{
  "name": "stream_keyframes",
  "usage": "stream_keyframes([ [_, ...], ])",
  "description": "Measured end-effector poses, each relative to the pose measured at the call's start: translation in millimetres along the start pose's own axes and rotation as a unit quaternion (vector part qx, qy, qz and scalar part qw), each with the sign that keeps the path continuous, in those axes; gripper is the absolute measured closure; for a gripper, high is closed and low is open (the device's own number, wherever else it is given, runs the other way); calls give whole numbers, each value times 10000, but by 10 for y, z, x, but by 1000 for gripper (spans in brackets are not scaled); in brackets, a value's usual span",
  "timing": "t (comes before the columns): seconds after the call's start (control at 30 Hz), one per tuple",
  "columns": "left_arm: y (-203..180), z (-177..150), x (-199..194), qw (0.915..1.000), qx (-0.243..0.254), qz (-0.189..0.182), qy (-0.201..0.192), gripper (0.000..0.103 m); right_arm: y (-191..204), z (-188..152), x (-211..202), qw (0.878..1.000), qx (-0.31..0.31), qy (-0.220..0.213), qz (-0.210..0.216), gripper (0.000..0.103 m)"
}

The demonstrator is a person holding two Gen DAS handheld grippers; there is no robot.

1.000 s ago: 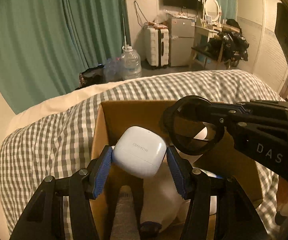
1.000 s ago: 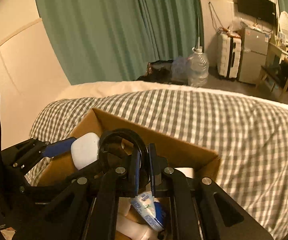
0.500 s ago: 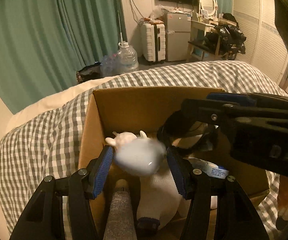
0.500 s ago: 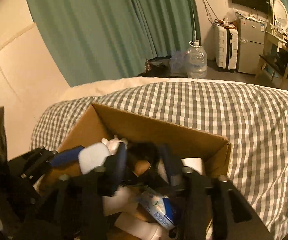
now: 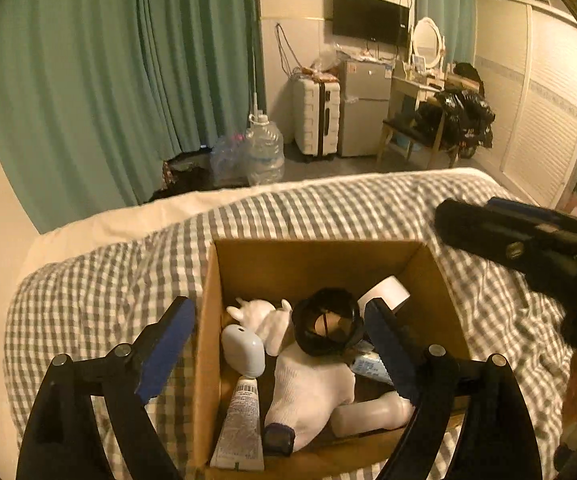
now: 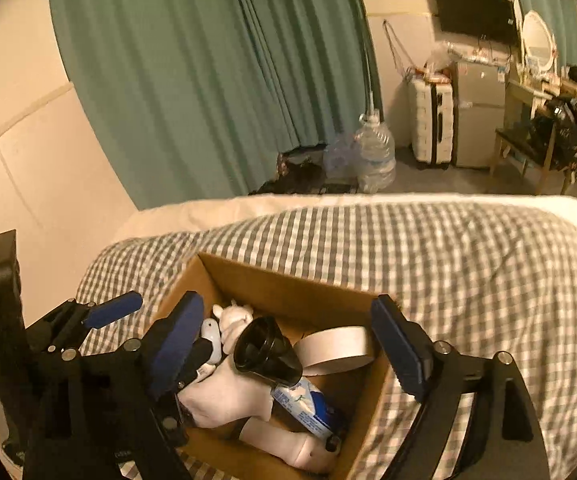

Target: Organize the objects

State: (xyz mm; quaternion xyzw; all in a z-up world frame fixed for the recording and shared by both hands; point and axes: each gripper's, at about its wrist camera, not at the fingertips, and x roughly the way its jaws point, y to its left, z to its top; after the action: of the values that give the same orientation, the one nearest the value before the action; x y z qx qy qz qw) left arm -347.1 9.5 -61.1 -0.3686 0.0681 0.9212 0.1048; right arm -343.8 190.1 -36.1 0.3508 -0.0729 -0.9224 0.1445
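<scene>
Dim warm indoor light, fisheye-warped edges, soft blur

White earbud case [image 5: 243, 350] and black funnel-like ring [image 5: 327, 322], apparently loose, inside the cardboard box [image 5: 312, 266]

Both grippers [image 5: 280, 344] [image 6: 300, 344] wide apart, empty.

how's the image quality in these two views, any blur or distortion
Left wrist view: dim warm light, fisheye bends the green curtain, the right gripper smears with motion blur. Right wrist view: same amber cast, brown cardboard box fairly sharp, dark vignette in corners.
</scene>
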Motion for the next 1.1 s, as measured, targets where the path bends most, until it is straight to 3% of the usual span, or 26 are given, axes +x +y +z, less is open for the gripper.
stream_keyframes([
  [0.23, -52, 129, -503, 9992, 14, 146, -367, 13, 129, 163, -658, 9978, -63, -655, 17, 9],
  [0.37, -95, 162, -801, 9978, 64, 192, -631, 7, 196, 184, -978, 9963, -103, -850, -50, 6],
  [0.67, -236, 130, -1441, 9922, 274, 335, -1169, 3, 269, 139, -1708, 9910, -247, -1276, -314, 3],
  [0.93, -240, -40, -1877, 9879, 167, 379, -1495, 1, 292, -20, -2262, 9816, -408, -1763, -615, 2],
  [1.1, -199, -230, -1959, 9859, 46, 416, -1620, 0, 333, -239, -2346, 9769, -651, -1821, -907, 2],
])
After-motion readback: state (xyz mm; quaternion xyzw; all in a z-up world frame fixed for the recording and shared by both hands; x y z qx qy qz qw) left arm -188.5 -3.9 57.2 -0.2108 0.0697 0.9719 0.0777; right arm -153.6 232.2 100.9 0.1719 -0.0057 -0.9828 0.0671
